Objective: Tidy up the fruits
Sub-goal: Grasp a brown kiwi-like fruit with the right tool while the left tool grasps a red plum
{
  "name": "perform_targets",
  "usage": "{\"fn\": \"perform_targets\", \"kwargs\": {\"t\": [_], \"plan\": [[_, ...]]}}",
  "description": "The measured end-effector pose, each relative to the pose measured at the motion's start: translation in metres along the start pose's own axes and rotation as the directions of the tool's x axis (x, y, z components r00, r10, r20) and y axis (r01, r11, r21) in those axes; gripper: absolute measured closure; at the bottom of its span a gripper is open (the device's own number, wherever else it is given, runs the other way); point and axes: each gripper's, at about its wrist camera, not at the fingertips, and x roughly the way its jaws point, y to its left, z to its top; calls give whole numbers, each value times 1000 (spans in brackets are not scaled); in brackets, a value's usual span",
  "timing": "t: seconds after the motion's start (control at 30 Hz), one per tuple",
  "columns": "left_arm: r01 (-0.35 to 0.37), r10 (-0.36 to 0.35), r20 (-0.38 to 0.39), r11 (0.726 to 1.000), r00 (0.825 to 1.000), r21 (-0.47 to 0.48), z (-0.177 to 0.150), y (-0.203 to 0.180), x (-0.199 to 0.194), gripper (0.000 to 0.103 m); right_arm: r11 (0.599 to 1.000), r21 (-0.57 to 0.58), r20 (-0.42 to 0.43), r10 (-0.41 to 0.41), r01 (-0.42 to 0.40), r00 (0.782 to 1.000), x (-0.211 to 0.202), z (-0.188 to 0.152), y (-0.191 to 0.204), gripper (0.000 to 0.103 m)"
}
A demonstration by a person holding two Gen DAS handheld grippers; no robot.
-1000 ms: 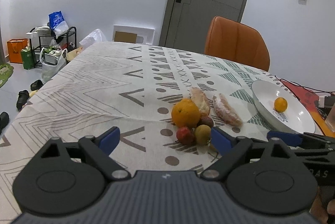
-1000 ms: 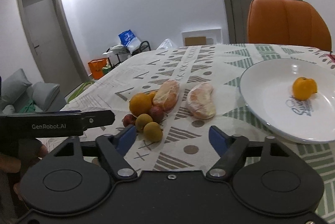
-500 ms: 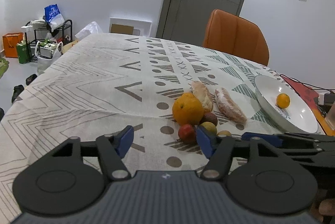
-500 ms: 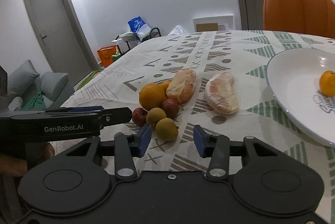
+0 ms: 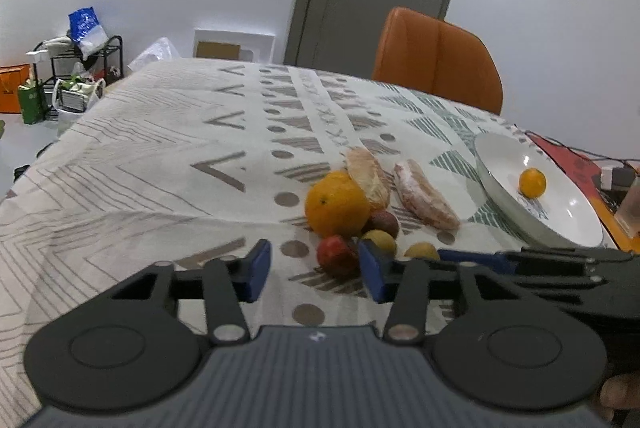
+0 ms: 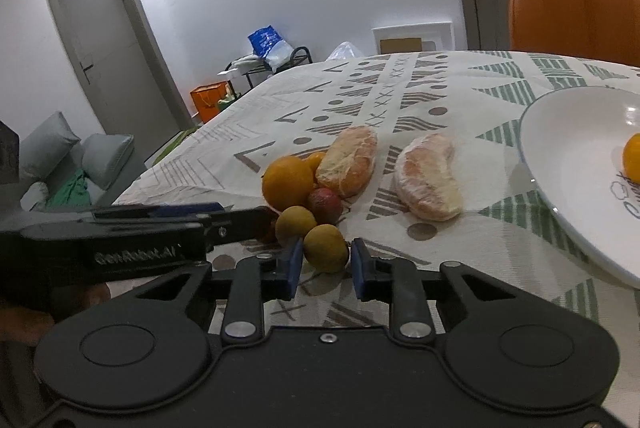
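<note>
Right gripper (image 6: 325, 264) has its fingers parted around the small yellow-green fruit (image 6: 325, 248) just in front of the big orange (image 6: 287, 182), not squeezing yet. A sloppy pinch could roll it into the pile. Left gripper (image 5: 314, 270) hangs unclenched and empty nearby.

Soft indoor light, slight blur, fisheye bending at edges.

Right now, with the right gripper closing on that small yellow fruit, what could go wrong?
1. The right gripper straddles the nearest yellow-brown fruit, which looks to touch its neighbour; closing may nudge the cluster and roll pieces.
2. The left gripper reaches in close alongside; the tools could collide.
3. The round fruit may slip from the flat blue pads.
</note>
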Motion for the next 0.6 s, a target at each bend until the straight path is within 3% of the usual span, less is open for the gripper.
{"fn": "perform_targets", "kwargs": {"t": [0.07,0.1,0.6], "plan": [[6,-6,-10,1000,1000,2,-2,-2,3,74,1000,7,6,-6,6,1000,-3,0,-3,79],[8,-8,-17,1000,1000,6,-2,-3,5,75,1000,10,7,-10,10,1000,-4,0,-4,79],[-2,2,17,1000,1000,11,0,-11,1,82,998,41,31,-38,36,999,-19,-5,-16,79]]}}
